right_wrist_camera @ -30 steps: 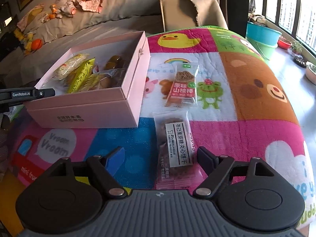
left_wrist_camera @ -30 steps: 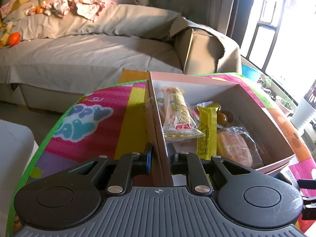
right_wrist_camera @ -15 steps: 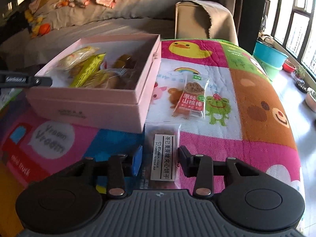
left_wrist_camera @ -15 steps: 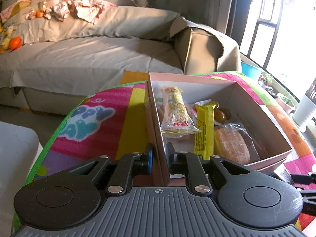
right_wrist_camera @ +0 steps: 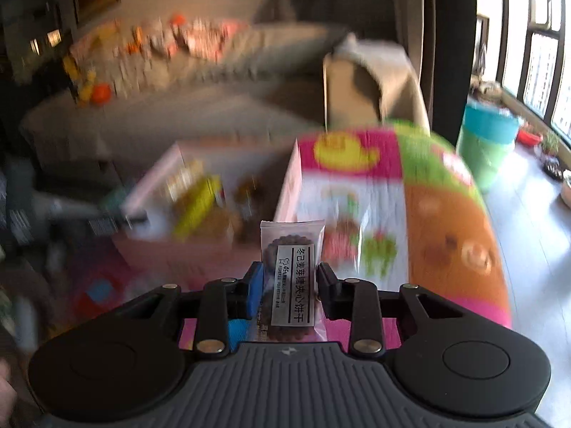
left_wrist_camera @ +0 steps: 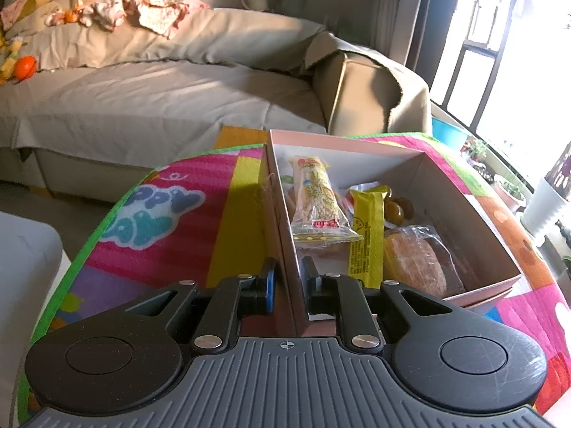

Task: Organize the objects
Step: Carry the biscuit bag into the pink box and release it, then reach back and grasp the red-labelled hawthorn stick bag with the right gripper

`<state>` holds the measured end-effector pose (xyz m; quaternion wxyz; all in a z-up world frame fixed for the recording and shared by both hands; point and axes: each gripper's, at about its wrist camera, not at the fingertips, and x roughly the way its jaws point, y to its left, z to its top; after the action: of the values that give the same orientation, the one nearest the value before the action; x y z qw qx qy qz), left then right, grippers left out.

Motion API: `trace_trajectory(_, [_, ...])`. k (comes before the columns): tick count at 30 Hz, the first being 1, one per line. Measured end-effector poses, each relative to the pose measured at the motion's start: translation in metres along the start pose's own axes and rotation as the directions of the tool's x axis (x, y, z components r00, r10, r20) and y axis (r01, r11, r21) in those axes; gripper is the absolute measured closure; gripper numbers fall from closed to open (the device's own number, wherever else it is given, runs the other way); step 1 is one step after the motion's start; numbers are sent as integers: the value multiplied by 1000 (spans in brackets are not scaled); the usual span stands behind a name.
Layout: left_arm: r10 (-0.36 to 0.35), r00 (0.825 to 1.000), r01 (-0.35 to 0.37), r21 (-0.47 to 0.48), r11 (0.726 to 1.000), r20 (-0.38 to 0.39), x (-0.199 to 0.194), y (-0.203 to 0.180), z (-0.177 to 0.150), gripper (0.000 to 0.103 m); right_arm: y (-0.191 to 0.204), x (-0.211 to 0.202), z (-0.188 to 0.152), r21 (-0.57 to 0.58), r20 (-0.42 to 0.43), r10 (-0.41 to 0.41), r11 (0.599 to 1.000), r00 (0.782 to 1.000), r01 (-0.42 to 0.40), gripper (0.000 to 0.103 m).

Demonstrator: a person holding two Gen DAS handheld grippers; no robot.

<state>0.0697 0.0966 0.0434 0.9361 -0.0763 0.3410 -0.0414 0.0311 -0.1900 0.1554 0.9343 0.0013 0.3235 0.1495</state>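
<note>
**Biscuit packet gripped, box wall pinched**

While the right gripper (right_wrist_camera: 289, 278) is closed onto a clear biscuit packet (right_wrist_camera: 292, 267) with a white label, the packet stands upright between its fingers, its top edge rising above the fingertips. Behind it everything is smeared by motion blur, so the pink box (right_wrist_camera: 285, 192) appears to lie just beyond and to the left, though how far off cannot be told. A colourful play mat (right_wrist_camera: 446, 221) spreads to the right.

The left gripper (left_wrist_camera: 288, 278) is nearly closed, its two fingers straddling the near left wall of the pink box (left_wrist_camera: 474, 214), one outside and one inside, clamping that wall. Inside the box lie a peanut-bar packet (left_wrist_camera: 316, 199), a yellow wrapped bar (left_wrist_camera: 367, 232) beside it, a clear-wrapped brownish cake (left_wrist_camera: 417, 260) and some small dark round pieces (left_wrist_camera: 398, 208). The box sits on the play mat (left_wrist_camera: 171, 214), with a covered sofa (left_wrist_camera: 142, 100) beyond.
</note>
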Motion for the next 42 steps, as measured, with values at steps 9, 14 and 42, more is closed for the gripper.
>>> trace_trajectory(9, [0, 1000, 0, 1, 1000, 0, 0, 0, 0, 85, 15, -6, 55, -13, 156, 65, 998, 986, -64, 71])
trace_trajectory(14, [-1, 1000, 1, 1, 1000, 1, 0, 0, 0, 85, 27, 43, 73, 3, 100, 110, 994, 989, -111, 71])
trace_trajectory(42, [-2, 1000, 2, 0, 1000, 4, 0, -1, -1, 85, -51, 104, -11, 96, -105, -178, 977, 978, 188, 34])
